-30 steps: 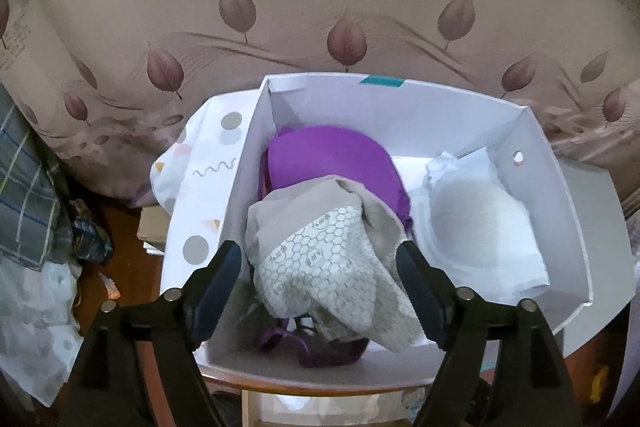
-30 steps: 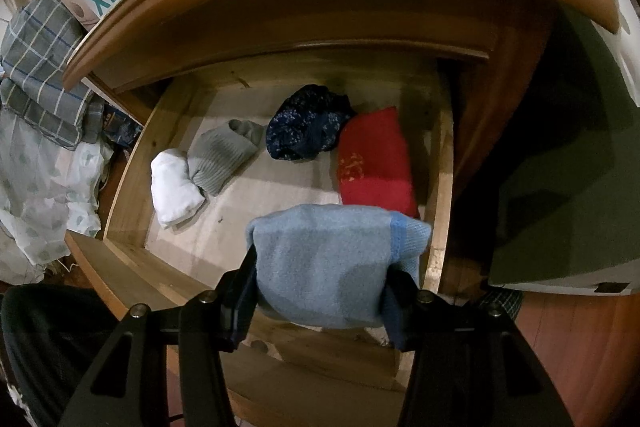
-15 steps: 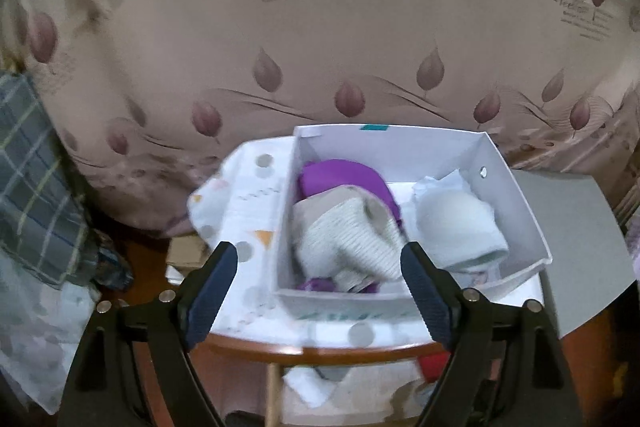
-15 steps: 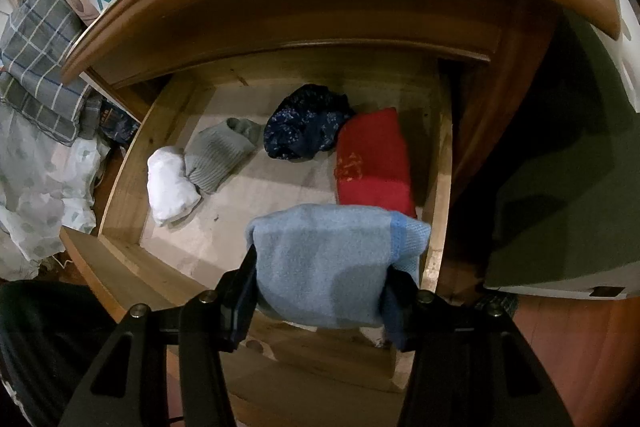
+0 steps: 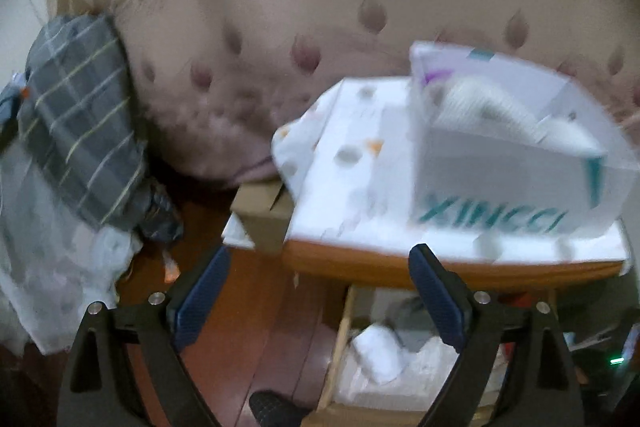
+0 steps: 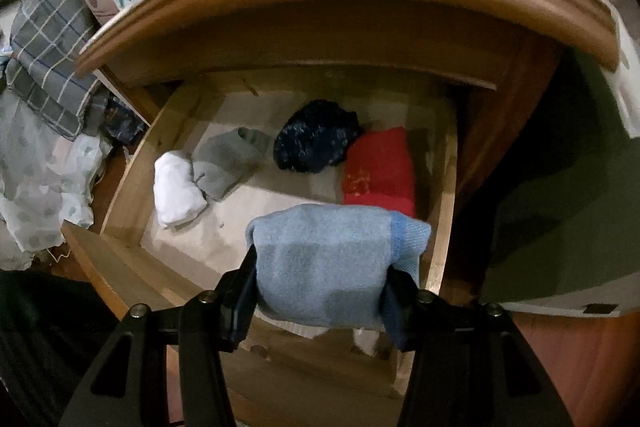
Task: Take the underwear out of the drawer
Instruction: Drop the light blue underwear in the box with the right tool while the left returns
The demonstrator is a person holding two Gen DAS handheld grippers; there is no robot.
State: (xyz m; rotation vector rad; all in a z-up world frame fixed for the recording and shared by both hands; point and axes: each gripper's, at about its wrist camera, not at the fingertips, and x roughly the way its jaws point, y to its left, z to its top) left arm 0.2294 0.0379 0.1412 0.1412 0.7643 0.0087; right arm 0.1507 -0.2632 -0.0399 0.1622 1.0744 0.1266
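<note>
My right gripper (image 6: 320, 279) is shut on a folded light blue garment (image 6: 328, 259) and holds it above the front of the open wooden drawer (image 6: 128, 163). In the drawer lie a white bundle (image 6: 176, 187), a grey one (image 6: 226, 163), a dark blue one (image 6: 316, 135) and a red one (image 6: 380, 167). My left gripper (image 5: 316, 299) is open and empty, out in front of the nightstand. Its blurred view shows the white XINCCI box (image 5: 500, 183) holding clothes on the nightstand top and part of the drawer (image 5: 340, 347) below with the white bundle (image 5: 380, 351).
A leaf-patterned curtain (image 5: 320, 7) hangs behind the nightstand. A grey plaid cloth (image 5: 80, 123) and pale fabric (image 5: 44, 247) lie to the left. A cardboard box (image 5: 264, 219) sits beside the nightstand. A dark green surface (image 6: 560, 219) stands right of the drawer.
My left gripper has pulled back, down and to the left from over the white box, so the box now sits upper right and the drawer shows below. My right gripper has held nearly still with the blue garment.
</note>
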